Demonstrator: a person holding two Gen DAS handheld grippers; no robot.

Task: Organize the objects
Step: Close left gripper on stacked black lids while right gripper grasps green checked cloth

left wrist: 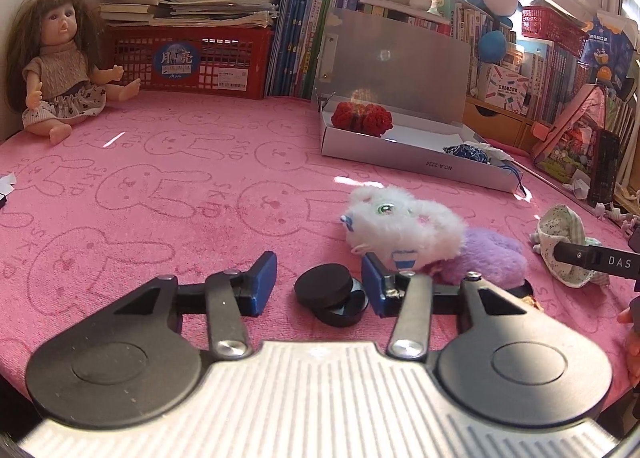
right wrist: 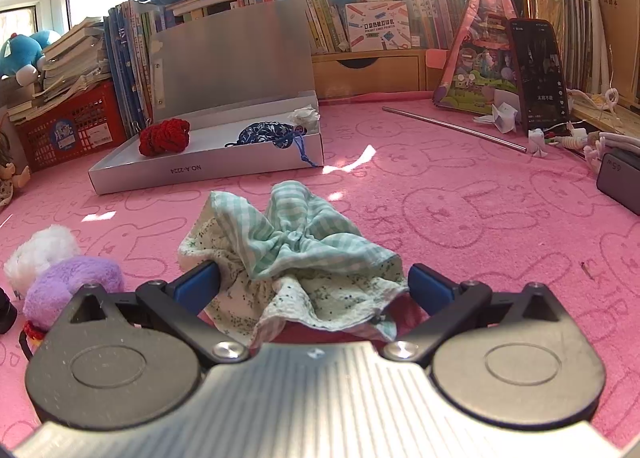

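Note:
An open white box stands on the pink mat and holds a red knitted piece and a blue patterned pouch. My left gripper is open with a small black round case between its fingers, lid ajar. A white and purple plush lies just beyond it. My right gripper is open around a crumpled green checked cloth on the mat.
A doll sits at the far left. A red basket with stacked books, upright books and plush toys line the back. A metal rod, a phone, cables and a dark block lie at the right.

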